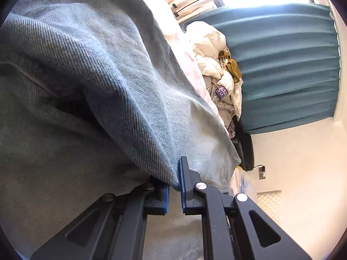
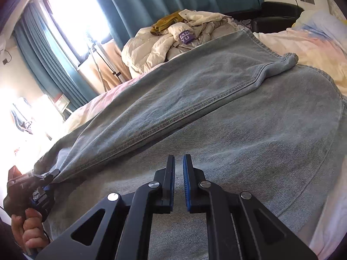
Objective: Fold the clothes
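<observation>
A light blue denim garment [image 2: 216, 108] lies spread over the bed. One flap of it [image 2: 151, 108] is folded across the rest. My left gripper [image 1: 173, 179] is shut on the denim's edge [image 1: 151, 151]; the cloth drapes over its left finger and fills most of that view. It also shows in the right wrist view [image 2: 46, 178], holding the tip of the flap at the far left. My right gripper [image 2: 179, 162] hovers just above the flat denim with a narrow gap between its jaws and nothing in it.
A heap of cream bedding and clothes [image 2: 177, 36] lies beyond the denim. Teal curtains [image 2: 151, 0] and a bright window [image 2: 76, 17] stand behind. A pastel bed sheet [image 2: 303, 43] shows at right, and a black chair [image 2: 275, 15] stands behind it.
</observation>
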Tool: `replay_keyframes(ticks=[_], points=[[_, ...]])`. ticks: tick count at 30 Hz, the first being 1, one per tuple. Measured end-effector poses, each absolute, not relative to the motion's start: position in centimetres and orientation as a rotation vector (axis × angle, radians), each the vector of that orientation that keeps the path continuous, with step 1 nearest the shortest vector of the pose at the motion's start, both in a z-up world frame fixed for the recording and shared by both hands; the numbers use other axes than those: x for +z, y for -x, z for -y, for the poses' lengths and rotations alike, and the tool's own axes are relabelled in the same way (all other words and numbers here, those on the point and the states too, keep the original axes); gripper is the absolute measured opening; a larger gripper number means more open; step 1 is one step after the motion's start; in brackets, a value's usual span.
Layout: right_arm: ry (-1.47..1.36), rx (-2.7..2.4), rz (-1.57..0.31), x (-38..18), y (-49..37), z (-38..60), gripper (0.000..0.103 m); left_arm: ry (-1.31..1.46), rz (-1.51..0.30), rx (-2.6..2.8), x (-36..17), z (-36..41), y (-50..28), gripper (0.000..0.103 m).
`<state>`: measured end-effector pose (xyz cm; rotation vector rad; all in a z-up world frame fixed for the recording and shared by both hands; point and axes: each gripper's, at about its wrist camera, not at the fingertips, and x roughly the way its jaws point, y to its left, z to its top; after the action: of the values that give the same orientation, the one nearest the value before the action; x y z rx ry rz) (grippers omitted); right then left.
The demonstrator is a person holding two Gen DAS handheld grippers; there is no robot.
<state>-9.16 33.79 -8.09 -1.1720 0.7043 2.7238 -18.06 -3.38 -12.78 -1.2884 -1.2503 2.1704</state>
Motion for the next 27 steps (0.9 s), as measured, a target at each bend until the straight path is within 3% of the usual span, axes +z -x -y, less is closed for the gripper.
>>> replay_keyframes(ticks=[6,11,13,15,22,27], points=[[1.16,2.708,-0.695,-7.8,9.4,-34.2,0.008,1.38,1.287,2.141,-15.9,3.5,19.2,0.01],[1.161,2.693,-0.702,-7.8,9.2,-34.7,0.008,1.351,1.222,2.204,-13.6,3.7,18.2,0.028],[1.148,2.694,-0.711,-7.3,8.6,-35.0,0.008,1.285,1.137,2.298,-11.3,3.9,16.8,0.052],[1.132,2.701,-0.719,-6.6,7.7,-35.4,0.008,1.23,1.081,2.353,-9.1,4.2,14.9,0.057],[1.122,2.702,-0.646,-5.2,5.6,-36.0,0.008,1.442,0.964,2.441,-3.4,8.0,8.0,0.06],[1.227,2.683,-0.747,-5.6,4.5,-36.0,0.008,1.426,1.052,2.479,-0.4,14.2,2.0,0.06]])
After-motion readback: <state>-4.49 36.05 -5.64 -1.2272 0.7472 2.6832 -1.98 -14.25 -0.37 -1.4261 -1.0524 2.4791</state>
